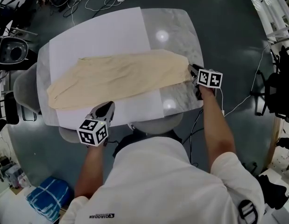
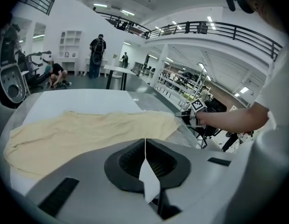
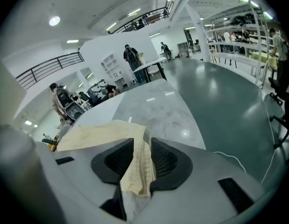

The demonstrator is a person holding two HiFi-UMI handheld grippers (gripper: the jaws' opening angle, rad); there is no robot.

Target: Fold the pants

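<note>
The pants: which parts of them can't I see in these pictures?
Head view: one corner of the pants is hidden under the right gripper.
Left gripper view: the body of the left gripper blocks their near edge.
Right gripper view: their far end is cut off by the gripper's body.
Every view: their underside.

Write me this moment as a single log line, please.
pants: laid out along table | right gripper: at pants' end, jaws apart, cloth between them | left gripper: near pants' front edge, jaws together
</note>
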